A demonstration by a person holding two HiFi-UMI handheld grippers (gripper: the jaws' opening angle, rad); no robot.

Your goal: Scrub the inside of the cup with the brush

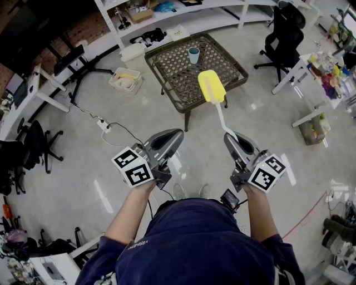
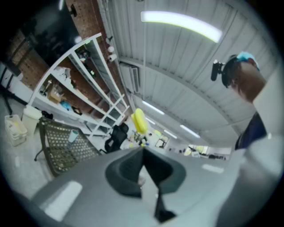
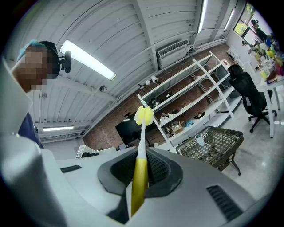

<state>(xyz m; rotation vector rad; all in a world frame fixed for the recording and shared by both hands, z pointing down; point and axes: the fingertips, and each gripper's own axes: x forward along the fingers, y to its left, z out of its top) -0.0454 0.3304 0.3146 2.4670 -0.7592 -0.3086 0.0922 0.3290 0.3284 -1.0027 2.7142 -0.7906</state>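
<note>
A teal and white cup (image 1: pixel 193 55) stands on a dark lattice table (image 1: pixel 167 69) across the floor, far from both grippers; it also shows small in the left gripper view as the cup (image 2: pixel 73 135) and in the right gripper view as the cup (image 3: pixel 200 139). My right gripper (image 1: pixel 231 139) is shut on the brush, whose yellow head (image 1: pixel 211 86) and white stem stick up and forward. In its own view the brush handle (image 3: pixel 139 177) runs between the jaws of the right gripper (image 3: pixel 141 165). My left gripper (image 1: pixel 177 135) is shut with nothing in it, as the left gripper (image 2: pixel 143 156) shows.
A white bin (image 1: pixel 125 80) sits on the floor left of the table, with a power strip and cable (image 1: pixel 104 125) nearer me. White shelving (image 1: pixel 183 16) lines the back. A black office chair (image 1: pixel 285 36) and a cluttered desk (image 1: pixel 328 72) stand at the right.
</note>
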